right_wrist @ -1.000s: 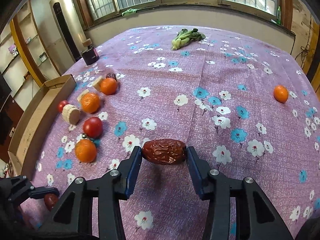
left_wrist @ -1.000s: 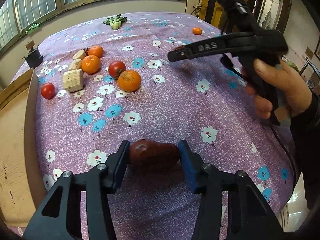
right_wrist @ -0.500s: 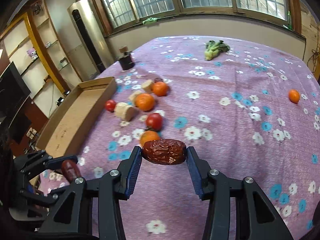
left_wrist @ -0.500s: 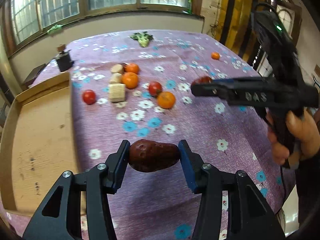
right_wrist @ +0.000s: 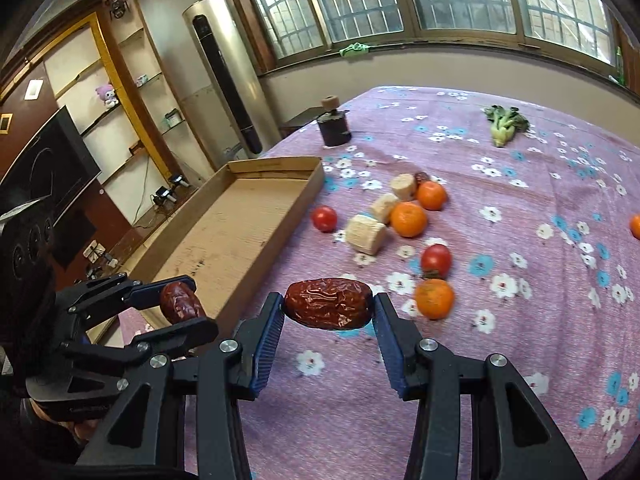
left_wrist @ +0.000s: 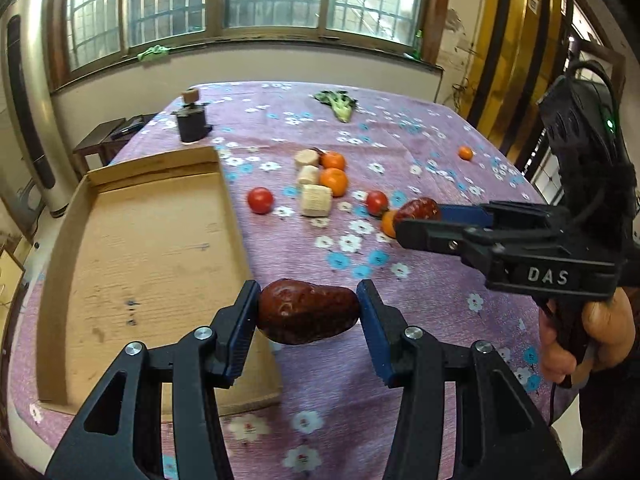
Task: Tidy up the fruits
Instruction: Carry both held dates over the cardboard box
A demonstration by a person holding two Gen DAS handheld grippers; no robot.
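My left gripper is shut on a dark red date and holds it above the right wall of a shallow cardboard box. My right gripper is shut on a second wrinkled red date, held above the purple flowered tablecloth. The right gripper also shows in the left wrist view, at the right. The left gripper shows in the right wrist view, beside the box. Oranges, tomatoes and pale cut pieces lie grouped on the cloth.
A green leafy vegetable lies far back. A small dark jar with a cork stands at the far left corner. A lone orange sits far right. The table's left edge runs along the box.
Both grippers have risen and swung left toward the cardboard box, each still holding its date. The box has come fully into both views.
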